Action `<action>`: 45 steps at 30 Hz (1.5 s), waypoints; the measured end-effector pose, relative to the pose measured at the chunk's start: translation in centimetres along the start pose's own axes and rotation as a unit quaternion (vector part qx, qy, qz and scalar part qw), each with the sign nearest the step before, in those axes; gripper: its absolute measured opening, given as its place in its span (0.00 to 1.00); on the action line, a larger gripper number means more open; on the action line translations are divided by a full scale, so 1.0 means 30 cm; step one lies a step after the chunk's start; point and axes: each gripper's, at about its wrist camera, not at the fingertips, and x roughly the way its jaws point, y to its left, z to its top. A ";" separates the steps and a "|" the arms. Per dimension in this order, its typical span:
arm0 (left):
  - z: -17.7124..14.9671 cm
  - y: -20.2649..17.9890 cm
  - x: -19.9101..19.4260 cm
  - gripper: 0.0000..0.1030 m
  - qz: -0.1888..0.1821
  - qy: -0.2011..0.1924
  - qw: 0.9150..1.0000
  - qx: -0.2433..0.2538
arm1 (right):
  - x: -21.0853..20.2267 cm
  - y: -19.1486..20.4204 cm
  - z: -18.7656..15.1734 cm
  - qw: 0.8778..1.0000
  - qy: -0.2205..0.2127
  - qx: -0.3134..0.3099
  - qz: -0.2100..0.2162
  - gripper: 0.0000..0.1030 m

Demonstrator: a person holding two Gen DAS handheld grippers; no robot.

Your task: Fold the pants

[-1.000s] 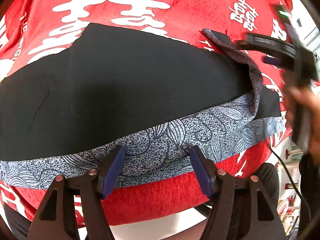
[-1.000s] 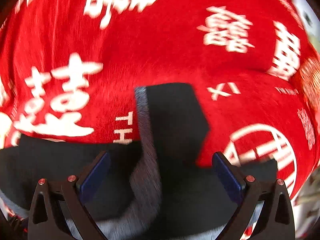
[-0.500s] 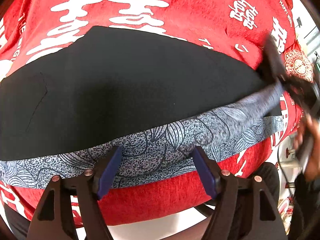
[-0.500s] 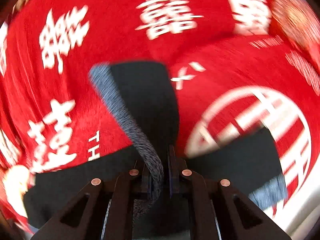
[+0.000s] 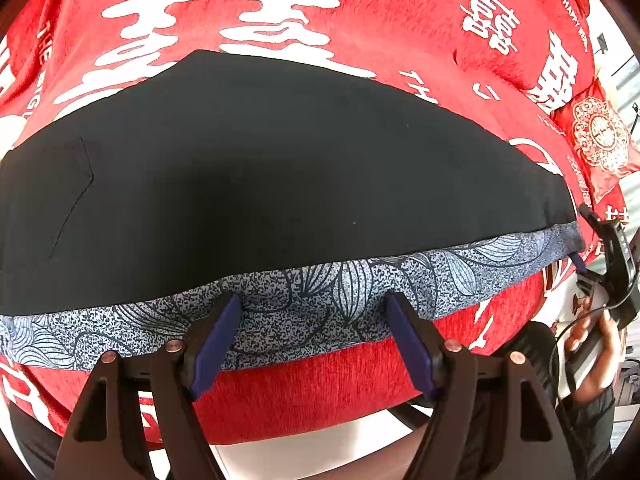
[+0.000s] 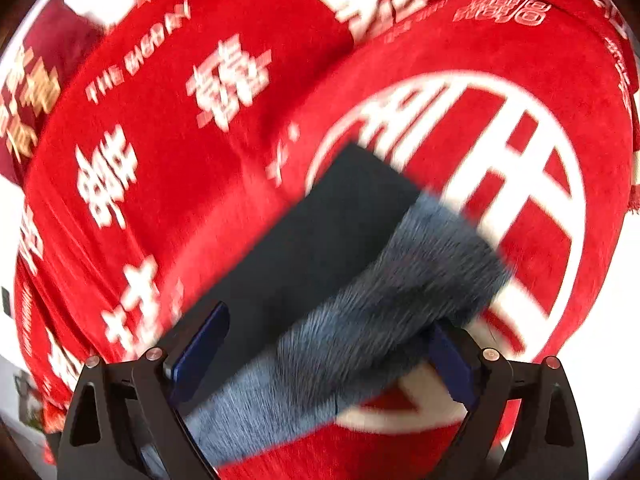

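Observation:
The black pants point(image 5: 260, 168) lie flat across the red cloth, with a blue-grey leaf-patterned waistband point(image 5: 320, 292) along the near edge. My left gripper point(image 5: 308, 344) is open, its blue pads just above the waistband's near edge, holding nothing. In the right wrist view the pants' right end point(image 6: 320, 248) and the waistband end point(image 6: 380, 320) lie between the wide-open jaws of my right gripper point(image 6: 320, 352). The right gripper also shows in the left wrist view point(image 5: 612, 264), at the waistband's right corner.
A red cloth with white characters point(image 5: 360, 20) covers the surface under the pants. A small red pouch with a gold emblem point(image 5: 600, 136) lies at the right. The surface's near edge point(image 5: 320, 400) drops off just behind the left gripper.
The right gripper shut on the folded-up waistband corner, pulled it down to the right so the pants lie flat, then opened. The left gripper stayed open in place.

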 end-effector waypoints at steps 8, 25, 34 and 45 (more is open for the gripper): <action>0.003 0.008 -0.011 0.76 -0.002 0.007 1.000 -0.006 | -0.008 -0.144 0.056 0.979 0.039 0.004 -0.201 0.67; 0.035 0.306 -0.141 0.76 0.036 -0.043 0.995 -0.080 | 0.071 0.113 -0.142 0.962 0.119 -0.188 -0.156 1.00; 0.050 0.385 -0.136 0.76 0.067 -0.066 0.990 -0.109 | 0.080 0.715 -0.384 0.911 0.122 -0.393 0.021 1.00; -0.037 0.475 -0.196 0.76 0.060 -0.084 0.989 -0.101 | 0.474 1.290 -0.833 0.778 0.279 -0.532 0.183 1.00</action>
